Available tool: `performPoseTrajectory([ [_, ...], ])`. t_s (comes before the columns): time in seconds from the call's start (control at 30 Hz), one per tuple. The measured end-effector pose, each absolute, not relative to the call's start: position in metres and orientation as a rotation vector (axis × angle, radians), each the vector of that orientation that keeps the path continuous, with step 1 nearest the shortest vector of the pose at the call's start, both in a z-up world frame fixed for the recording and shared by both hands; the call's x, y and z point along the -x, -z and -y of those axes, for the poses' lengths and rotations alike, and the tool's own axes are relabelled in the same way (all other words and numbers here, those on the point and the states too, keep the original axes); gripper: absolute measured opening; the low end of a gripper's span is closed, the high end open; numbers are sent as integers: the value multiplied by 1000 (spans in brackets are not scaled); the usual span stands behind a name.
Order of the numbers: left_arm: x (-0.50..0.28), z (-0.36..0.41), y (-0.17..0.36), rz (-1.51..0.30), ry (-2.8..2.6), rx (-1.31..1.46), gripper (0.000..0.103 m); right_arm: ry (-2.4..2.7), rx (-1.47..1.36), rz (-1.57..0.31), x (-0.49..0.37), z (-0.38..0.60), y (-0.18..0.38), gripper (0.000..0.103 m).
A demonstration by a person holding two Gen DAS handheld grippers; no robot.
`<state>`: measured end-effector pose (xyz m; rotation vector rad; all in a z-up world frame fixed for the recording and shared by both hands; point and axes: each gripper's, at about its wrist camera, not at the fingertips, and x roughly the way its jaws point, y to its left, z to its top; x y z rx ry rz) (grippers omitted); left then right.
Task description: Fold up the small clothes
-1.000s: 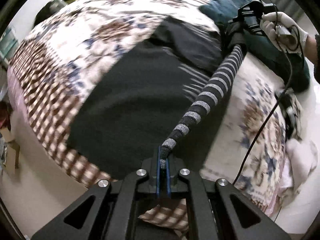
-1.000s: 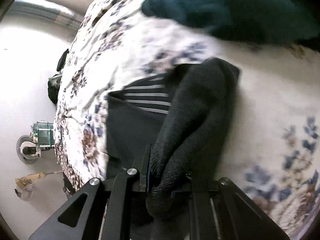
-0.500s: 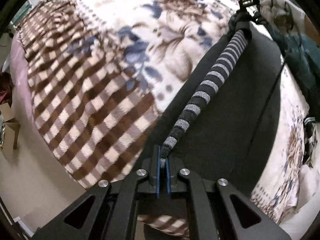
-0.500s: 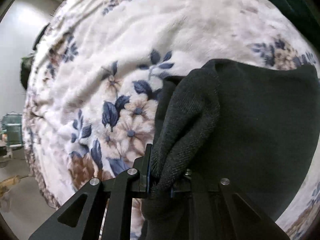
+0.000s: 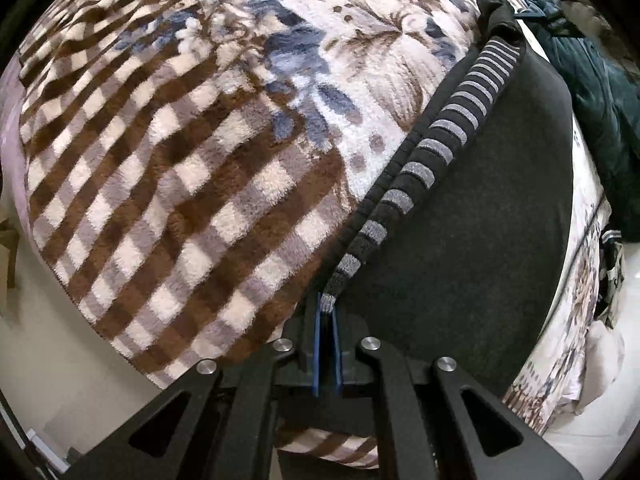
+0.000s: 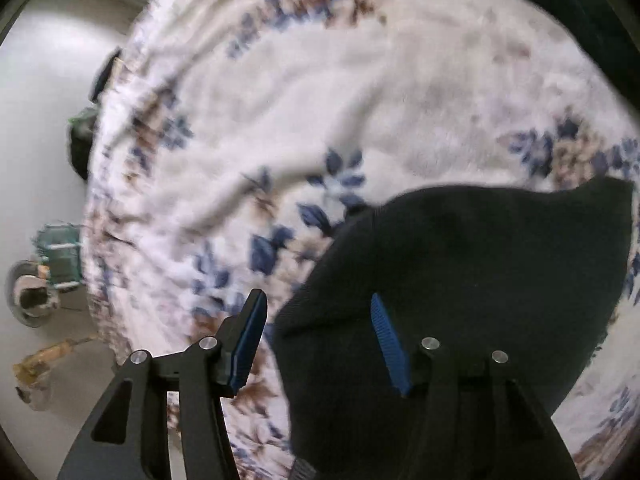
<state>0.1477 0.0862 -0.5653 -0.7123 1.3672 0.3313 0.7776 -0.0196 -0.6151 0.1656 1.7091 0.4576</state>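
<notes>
My right gripper (image 6: 318, 338) is opening and has just let the dark garment (image 6: 460, 280) drop flat on the floral blanket (image 6: 320, 100) toward four o'clock, while my left gripper (image 5: 328, 312) stays clamped on its striped edge (image 5: 440, 140), so this fold is laid

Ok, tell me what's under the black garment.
The black garment lies on the floral blanket, which shows on both sides of it. Its striped edge is folded on top. Anything else beneath it is covered by the cloth.
</notes>
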Motion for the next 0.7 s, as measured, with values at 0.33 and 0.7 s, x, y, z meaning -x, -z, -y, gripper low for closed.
performPoseTrajectory([
  [0.33,-142,-109,540,-1380,-247,819,19,-533,-174,-1591,-779,16,608,10],
  [0.7,-387,-175,489,-1060,-23,767,70,-169,-310,-1492,-737,248,594,67],
])
